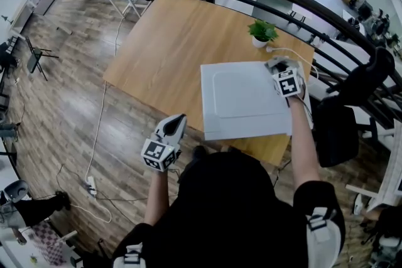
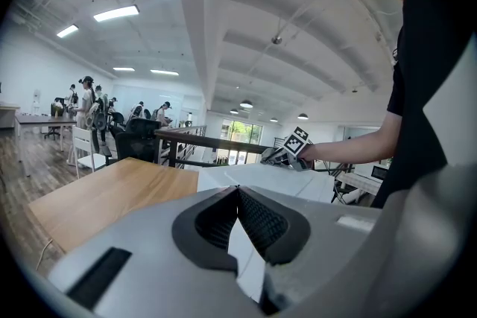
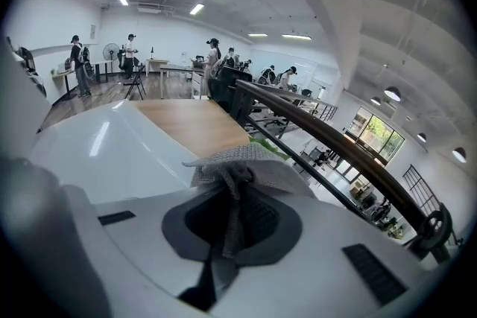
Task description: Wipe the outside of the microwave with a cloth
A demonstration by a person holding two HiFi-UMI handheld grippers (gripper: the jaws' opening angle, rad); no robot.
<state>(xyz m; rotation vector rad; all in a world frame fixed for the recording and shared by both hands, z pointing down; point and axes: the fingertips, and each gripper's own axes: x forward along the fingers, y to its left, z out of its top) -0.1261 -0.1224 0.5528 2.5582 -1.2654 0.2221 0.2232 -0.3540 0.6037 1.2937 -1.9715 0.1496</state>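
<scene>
Microwave (image 1: 242,100): white, on the wooden table (image 1: 169,47).
Right gripper (image 1: 279,66): jaws clamped on the grey cloth (image 3: 242,160), over the microwave's far right corner.
Left gripper (image 1: 178,120): jaws together, nothing held, beside the table's edge.

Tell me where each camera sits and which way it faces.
Head view: on the head, steeply down onto microwave, table; shows left gripper, right gripper, forearms.
Left gripper view: off the table's edge, across the microwave; shows shut jaws, torso.
Right gripper view: over microwave's corner, toward railing; jaws clamp cloth.
All show the microwave.
</scene>
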